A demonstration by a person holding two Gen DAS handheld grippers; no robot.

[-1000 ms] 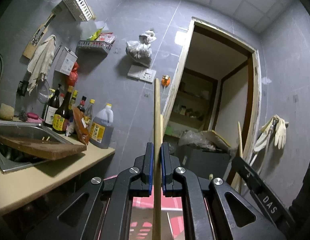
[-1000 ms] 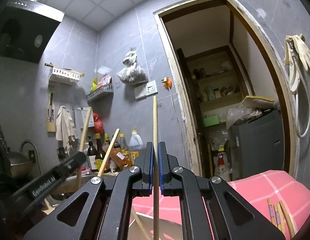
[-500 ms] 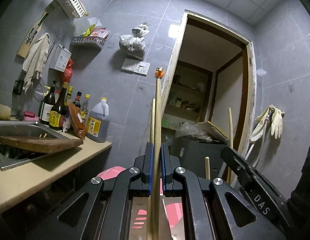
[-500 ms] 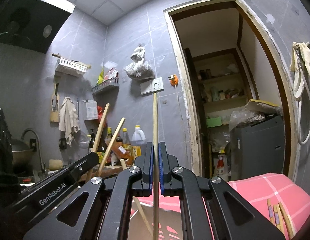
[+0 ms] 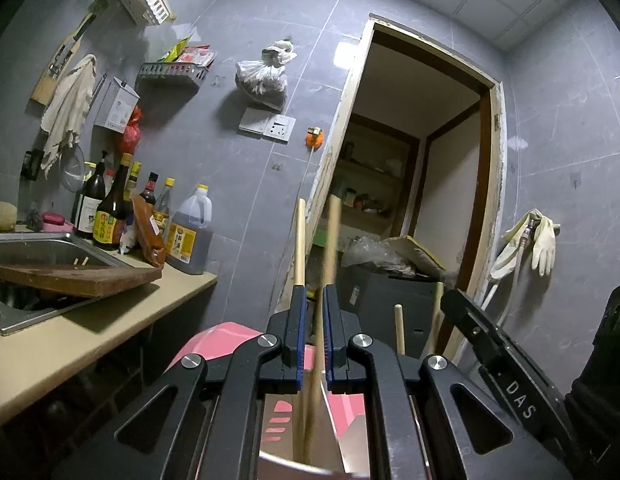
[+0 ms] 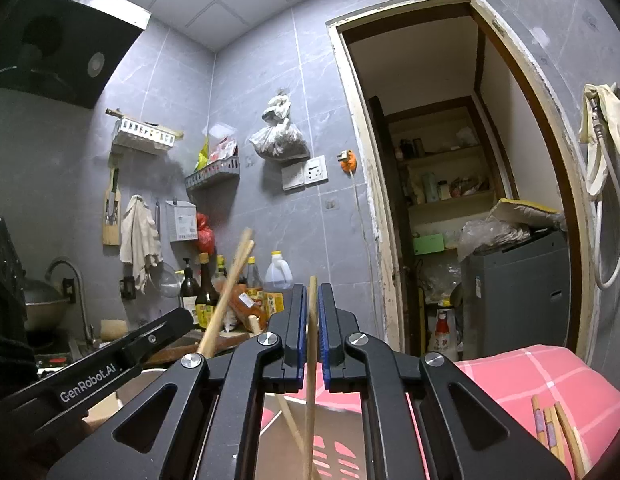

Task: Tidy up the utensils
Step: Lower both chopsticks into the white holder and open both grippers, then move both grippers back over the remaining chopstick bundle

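Observation:
In the left wrist view my left gripper (image 5: 312, 294) stands open. A blurred wooden chopstick (image 5: 328, 248) slides down between its jaws into a white holder (image 5: 293, 456) below, beside another chopstick (image 5: 299, 240). In the right wrist view my right gripper (image 6: 308, 300) is open too, with a wooden chopstick (image 6: 311, 344) loose in the gap, its lower end down in the holder. The left gripper's body (image 6: 109, 364) shows at the left with two chopsticks (image 6: 229, 284) leaning past it. Several more chopsticks (image 6: 554, 432) lie on the pink checked cloth (image 6: 522, 380).
A counter (image 5: 69, 336) with a steel sink (image 5: 17, 280), a wooden board (image 5: 77, 276) and bottles (image 5: 113, 216) is on the left. A doorway (image 5: 414, 200) opens to a pantry. A dark appliance (image 6: 518, 292) stands at the right. Gloves (image 5: 544, 240) hang on the wall.
Both grippers have opened and let go of their chopsticks. The chopsticks have dropped lower between the jaws toward the holder. Both views have tilted slightly.

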